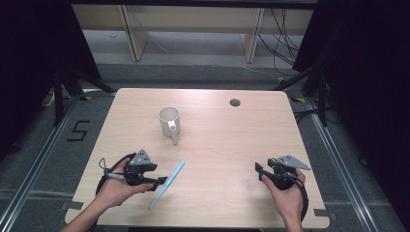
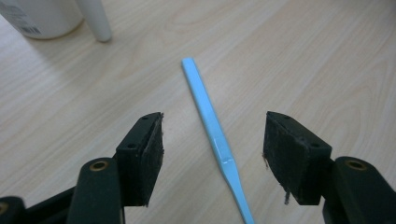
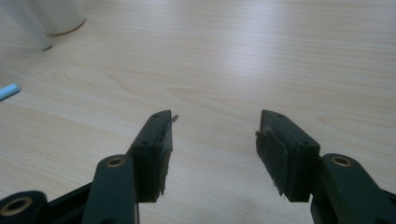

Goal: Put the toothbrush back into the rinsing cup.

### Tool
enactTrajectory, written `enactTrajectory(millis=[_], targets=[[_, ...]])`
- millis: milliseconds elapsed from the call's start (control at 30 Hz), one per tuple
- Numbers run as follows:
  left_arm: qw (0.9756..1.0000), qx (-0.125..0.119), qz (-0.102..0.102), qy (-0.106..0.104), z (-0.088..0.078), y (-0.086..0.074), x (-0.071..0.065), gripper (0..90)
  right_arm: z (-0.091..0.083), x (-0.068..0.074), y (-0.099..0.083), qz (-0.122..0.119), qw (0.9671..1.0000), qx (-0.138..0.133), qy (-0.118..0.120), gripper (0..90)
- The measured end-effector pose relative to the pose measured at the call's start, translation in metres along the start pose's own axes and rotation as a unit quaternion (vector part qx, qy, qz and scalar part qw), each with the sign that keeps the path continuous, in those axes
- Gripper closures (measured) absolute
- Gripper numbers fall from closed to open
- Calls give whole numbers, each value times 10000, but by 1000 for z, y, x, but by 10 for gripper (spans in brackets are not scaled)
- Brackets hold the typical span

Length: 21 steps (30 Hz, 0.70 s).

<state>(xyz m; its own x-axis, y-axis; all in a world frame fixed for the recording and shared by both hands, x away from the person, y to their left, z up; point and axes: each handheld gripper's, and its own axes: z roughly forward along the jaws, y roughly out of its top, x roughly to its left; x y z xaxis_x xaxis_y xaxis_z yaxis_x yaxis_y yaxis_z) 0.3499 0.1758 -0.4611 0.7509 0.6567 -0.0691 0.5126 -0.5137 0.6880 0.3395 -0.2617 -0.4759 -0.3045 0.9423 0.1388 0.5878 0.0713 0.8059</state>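
A light blue toothbrush-like stick [image 1: 168,184] lies flat on the wooden table [image 1: 222,140], near the front left. My left gripper [image 1: 159,175] is open right beside it. In the left gripper view the stick [image 2: 208,114] runs between the two wide-apart pads [image 2: 152,154] without touching them, and the gripper [image 2: 215,122] hovers a little above it. A white mug [image 1: 169,119] stands farther back, its handle [image 1: 174,136] pointing toward me. My right gripper [image 1: 260,172] rests open at the front right over bare wood, nothing between its jaws [image 3: 215,119].
A small round cable hole [image 1: 235,102] sits in the table's far right part. The mug [image 3: 58,14] and the stick's tip [image 3: 8,91] show at the left of the right gripper view. Dark curtains and floor rails flank the table.
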Motion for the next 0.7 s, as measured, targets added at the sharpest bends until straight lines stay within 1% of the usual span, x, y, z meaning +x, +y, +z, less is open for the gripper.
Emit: enactTrajectory(millis=[33,67,100,167,200,233,267,300,333,367,400,433,467,500,533,567,600,667,700], targets=[[10000,62,2,-31,2,0,-1,377,2,-3,0,-221,9997,-106,1,457],[9999,157,25,-48,3,1,-2,378,3,-1,0,-129,9999,-45,31,456],[9995,302,47,-55,8,3,-3,385,3,-2,0,-204,9998,-13,-20,455],[9995,318,46,-53,10,3,-4,395,3,-2,0,-214,9998,-35,8,454],[9990,422,88,-77,12,5,-4,395,3,-2,0,-214,9998,-35,8,454],[9990,432,69,-93,15,5,-5,415,3,-1,0,-205,9998,-37,17,454],[9981,599,104,-72,21,8,-5,425,4,-1,0,-209,9998,-29,29,454],[9981,599,104,-72,21,8,-5,432,4,-1,0,-209,9998,-29,29,454],[9970,755,184,-58,27,11,-4,443,3,-1,0,-234,9997,-1,6,454],[9961,848,203,-92,29,12,-4,453,3,-1,0,-229,9997,2,10,454],[9957,904,188,-85,32,13,-4,459,3,-1,0,-213,9998,0,10,453],[9950,964,242,-89,33,14,-4,466,3,-1,0,-198,9998,-1,12,453],[9950,981,200,-50,36,16,-5,473,3,-1,1,-196,9998,0,15,453],[9950,981,200,-50,36,16,-5,482,2,0,1,-145,9999,24,30,453],[9934,1100,331,-61,38,18,-5,491,3,2,0,31,10000,19,81,452],[9934,1100,331,-61,38,18,-5,501,3,1,0,-25,10000,16,66,452],[9927,1160,316,-62,42,19,-7,516,3,2,1,-19,10000,16,72,452],[9924,1178,340,-56,43,19,-7,524,3,1,0,-29,10000,27,67,451],[9919,1231,310,-25,45,19,-9,538,2,1,1,-44,9999,82,59,450]])
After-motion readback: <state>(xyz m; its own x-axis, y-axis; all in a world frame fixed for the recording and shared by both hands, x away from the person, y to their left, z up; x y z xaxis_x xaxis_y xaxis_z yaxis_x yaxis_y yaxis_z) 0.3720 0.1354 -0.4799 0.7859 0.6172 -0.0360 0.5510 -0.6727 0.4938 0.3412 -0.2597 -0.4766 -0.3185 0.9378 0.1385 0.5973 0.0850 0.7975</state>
